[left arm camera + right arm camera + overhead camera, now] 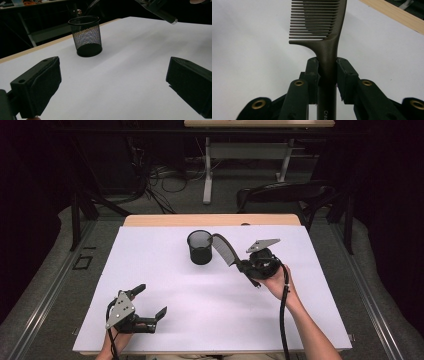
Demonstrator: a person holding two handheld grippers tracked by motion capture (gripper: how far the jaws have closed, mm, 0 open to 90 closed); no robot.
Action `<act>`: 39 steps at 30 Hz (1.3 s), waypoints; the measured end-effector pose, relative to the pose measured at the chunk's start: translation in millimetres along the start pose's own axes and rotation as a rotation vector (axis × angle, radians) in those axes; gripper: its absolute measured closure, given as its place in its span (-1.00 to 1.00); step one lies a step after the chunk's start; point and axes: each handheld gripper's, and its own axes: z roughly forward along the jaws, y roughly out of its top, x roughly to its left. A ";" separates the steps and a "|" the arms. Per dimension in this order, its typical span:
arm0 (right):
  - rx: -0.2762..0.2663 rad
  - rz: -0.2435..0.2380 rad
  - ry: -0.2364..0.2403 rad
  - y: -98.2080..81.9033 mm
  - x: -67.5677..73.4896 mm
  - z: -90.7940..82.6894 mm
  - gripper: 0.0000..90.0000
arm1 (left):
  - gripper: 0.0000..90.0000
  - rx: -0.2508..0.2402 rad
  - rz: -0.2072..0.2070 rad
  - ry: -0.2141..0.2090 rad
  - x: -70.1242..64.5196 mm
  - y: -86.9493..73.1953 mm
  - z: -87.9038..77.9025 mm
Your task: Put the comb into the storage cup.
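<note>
Right gripper [327, 72] clamped on comb [322, 25] handle, teeth end raised just right of mesh pen cup [200, 247], likely lining up to drop it in. Left gripper [150, 301] open, parked near-left.

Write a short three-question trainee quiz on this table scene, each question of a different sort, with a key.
1. True or false: the right gripper is shut on the comb.
2. Multiple choice: the mesh cup is (A) lying on its side, (B) standing upright on the white sheet, (C) held in the left gripper.
3. Fill in: the left gripper's jaws stand ____, with nothing between them.

Key
1. True; the jaws clamp the comb's handle just below the teeth.
2. B; it stands upright with its mouth up, apart from both grippers.
3. Open.
</note>
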 end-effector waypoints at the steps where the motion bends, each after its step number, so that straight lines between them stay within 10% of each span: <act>1: -0.003 0.005 -0.002 0.0 0.2 -0.3 0.61 | -1.00 0.000 -0.001 0.000 0.0 0.0 0.0; 39: -0.103 0.003 -0.051 6.0 1.3 3.8 0.61 | -1.00 0.006 0.001 0.008 -0.4 0.2 0.1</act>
